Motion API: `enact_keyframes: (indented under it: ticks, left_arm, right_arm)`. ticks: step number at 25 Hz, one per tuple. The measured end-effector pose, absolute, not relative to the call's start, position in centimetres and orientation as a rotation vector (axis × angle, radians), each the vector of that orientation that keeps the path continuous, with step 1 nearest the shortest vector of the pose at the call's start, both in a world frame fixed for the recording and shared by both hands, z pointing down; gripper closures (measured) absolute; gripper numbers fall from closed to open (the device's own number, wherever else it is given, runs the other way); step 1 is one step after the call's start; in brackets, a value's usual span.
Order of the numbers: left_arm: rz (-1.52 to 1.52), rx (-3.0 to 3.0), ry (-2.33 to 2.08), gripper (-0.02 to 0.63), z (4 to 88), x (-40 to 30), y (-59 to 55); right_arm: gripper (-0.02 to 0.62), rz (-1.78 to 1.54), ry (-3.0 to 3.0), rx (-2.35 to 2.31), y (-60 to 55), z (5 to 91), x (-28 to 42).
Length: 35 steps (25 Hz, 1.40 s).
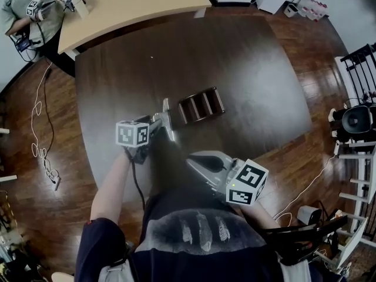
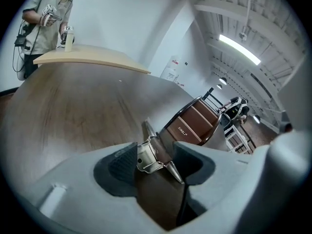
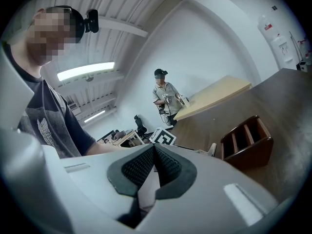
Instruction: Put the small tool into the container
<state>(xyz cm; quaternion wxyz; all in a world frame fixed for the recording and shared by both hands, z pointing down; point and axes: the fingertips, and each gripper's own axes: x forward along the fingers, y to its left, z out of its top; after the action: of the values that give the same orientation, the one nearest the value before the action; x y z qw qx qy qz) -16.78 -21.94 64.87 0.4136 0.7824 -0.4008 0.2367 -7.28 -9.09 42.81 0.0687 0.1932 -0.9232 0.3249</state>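
A small silvery metal tool lies on the dark table, just left of a dark wooden container with several slots. My left gripper is open and low over the table, with the tool between its jaws. The tool rests close against the left pad, and a gap shows on the right side. The container stands just beyond the tool's far end. My right gripper is shut and empty near the table's front edge; its pads meet. From there the container sits to the right.
A light wooden table adjoins the dark one at the back. Another person stands beside it holding grippers. A cable trails on the floor at the left. A black chair and white shelving stand at the right.
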Motion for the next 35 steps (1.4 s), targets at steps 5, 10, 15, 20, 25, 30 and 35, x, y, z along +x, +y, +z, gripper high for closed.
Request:
enact_keyframes:
  ticks: [5,10,15,20,25,30,35]
  left_arm:
    - [0.568,1.918,-0.949,0.385,65.3,-16.0,-22.0]
    - [0.528,1.886,-0.889,0.531,65.7,-15.8,-22.4]
    - [0.425,1.864,-0.834,0.549,65.7,-14.7,-22.4]
    - [0.248,1.808,-0.774,0.579,65.3,-14.4,-22.5]
    - [0.107,1.818,-0.780,0.595,63.3,-14.5,-22.2]
    - [-0.016,1.820,-0.838,0.597,61.1,-15.7,-22.4]
    - [-0.169,1.840,-0.906,0.598,57.6,-16.6,-22.9]
  right_arm:
    - [0.594,0.990,-2.773,0.592,-9.8,43.0,-6.1]
    - [0.595,0.999,-2.759,0.620,-10.3,43.3,-5.8]
    - [0.594,1.001,-2.740,0.645,-10.2,43.5,-5.1]
    - [0.594,0.980,-2.724,0.633,-10.3,43.6,-5.7]
    - [0.594,0.960,-2.715,0.612,-10.0,43.5,-6.1]
    - [0.594,0.944,-2.728,0.583,-10.0,43.2,-7.1]
    - [0.594,0.946,-2.743,0.570,-9.7,43.2,-7.0]
